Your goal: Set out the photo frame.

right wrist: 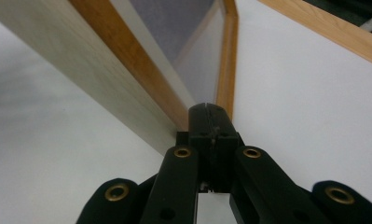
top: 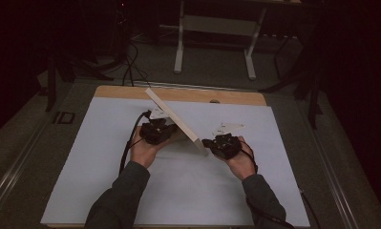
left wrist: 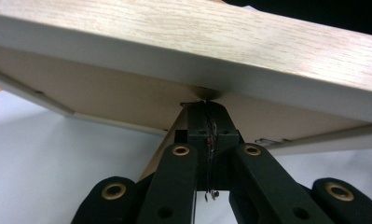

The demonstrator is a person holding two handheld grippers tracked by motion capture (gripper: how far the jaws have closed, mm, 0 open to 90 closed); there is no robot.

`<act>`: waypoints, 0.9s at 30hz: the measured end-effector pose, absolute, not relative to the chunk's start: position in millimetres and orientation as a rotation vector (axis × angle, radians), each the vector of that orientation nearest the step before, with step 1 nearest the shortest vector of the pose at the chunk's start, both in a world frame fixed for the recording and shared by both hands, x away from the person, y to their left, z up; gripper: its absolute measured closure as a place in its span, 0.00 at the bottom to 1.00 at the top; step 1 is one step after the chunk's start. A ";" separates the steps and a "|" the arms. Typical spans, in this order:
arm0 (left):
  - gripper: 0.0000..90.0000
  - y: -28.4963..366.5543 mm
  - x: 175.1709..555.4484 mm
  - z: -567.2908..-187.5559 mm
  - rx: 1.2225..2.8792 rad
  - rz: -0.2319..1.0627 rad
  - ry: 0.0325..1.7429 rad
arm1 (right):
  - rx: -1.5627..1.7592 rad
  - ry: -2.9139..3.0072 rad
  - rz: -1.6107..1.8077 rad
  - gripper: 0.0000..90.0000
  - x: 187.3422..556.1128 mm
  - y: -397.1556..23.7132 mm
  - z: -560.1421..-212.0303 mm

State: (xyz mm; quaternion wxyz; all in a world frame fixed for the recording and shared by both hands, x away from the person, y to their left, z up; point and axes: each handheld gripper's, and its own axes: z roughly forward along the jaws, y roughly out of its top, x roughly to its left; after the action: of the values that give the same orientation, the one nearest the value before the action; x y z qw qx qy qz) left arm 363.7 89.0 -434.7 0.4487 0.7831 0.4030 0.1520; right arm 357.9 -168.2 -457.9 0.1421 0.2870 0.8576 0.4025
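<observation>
Jaws of the left gripper point(top: 162, 131) are closed, tips pressed up under the tilted wooden frame point(top: 174, 120), propping it off the white sheet point(top: 107, 157). Right gripper point(top: 212, 143) jaws are closed too, tips against its near corner. Standing or flipping it comes next, likely needing steady pushes from both.

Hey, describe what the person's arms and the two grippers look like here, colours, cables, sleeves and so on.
The person wears dark grey long sleeves. The left gripper and right gripper are black, each topped by a pale grey three-cornered plate. A black cable trails from each. In the gripper views, the jaws are matte black linkage arms with brass-coloured rivets.
</observation>
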 end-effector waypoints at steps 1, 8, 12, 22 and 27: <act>1.00 89.4 364.0 -434.8 1.937 0.376 0.999 | 0.825 2.480 1.160 1.00 357.1 -167.1 -457.7; 1.00 89.2 364.7 -436.1 1.946 0.378 1.007 | 0.785 2.501 1.161 1.00 352.6 -160.1 -456.8; 1.00 88.8 365.0 -437.2 1.951 0.374 1.008 | 0.758 2.507 1.163 1.00 350.0 -156.5 -455.9; 1.00 85.5 364.6 -441.2 1.968 0.367 1.007 | 0.728 2.523 1.156 1.00 345.3 -152.7 -453.8; 1.00 84.6 365.0 -442.6 1.975 0.367 1.006 | 0.712 2.529 1.156 1.00 343.4 -151.3 -453.1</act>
State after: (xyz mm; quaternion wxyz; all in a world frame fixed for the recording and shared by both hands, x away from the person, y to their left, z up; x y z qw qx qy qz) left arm 365.0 84.6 -442.6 0.4326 0.7927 0.4036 0.1472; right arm 343.4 -151.3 -453.1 0.1353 0.2458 0.8730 0.3990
